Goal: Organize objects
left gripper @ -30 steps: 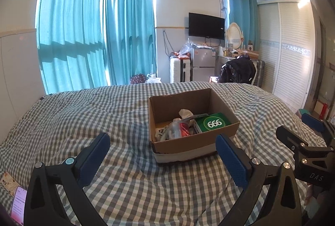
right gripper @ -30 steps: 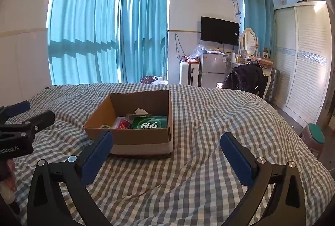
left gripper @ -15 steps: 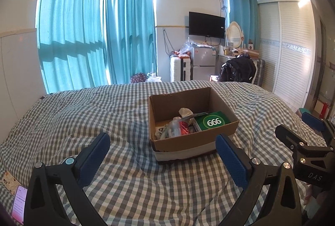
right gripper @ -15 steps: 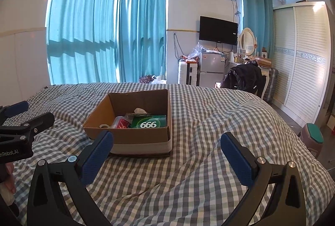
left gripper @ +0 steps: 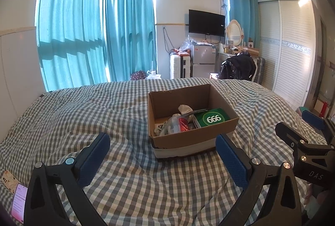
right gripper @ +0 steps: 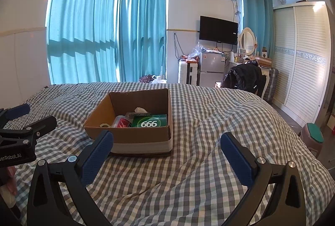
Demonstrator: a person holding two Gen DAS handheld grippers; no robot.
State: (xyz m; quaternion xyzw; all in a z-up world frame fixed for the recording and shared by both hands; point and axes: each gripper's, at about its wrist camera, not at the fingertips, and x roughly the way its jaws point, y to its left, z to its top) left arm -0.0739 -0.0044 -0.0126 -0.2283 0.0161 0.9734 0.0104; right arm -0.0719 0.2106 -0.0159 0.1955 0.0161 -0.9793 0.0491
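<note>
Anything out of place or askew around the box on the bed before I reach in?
Nothing spilled or damaged. The cardboard box sits upright on the checked bedspread, its contents in a loose jumble beside the green 666 pack. One stray: a phone lies on the bed's near left edge. Both sets of tongs, left and right, are open and empty.

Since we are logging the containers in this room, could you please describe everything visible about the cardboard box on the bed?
The cardboard box is brown, open-topped and roughly square, with a pale band around its base. It sits upright on the checked bedcover, ahead of both open claws, neither touching it. Inside lie a green pack marked 666, a red can, crumpled white material and other small clutter.
</note>
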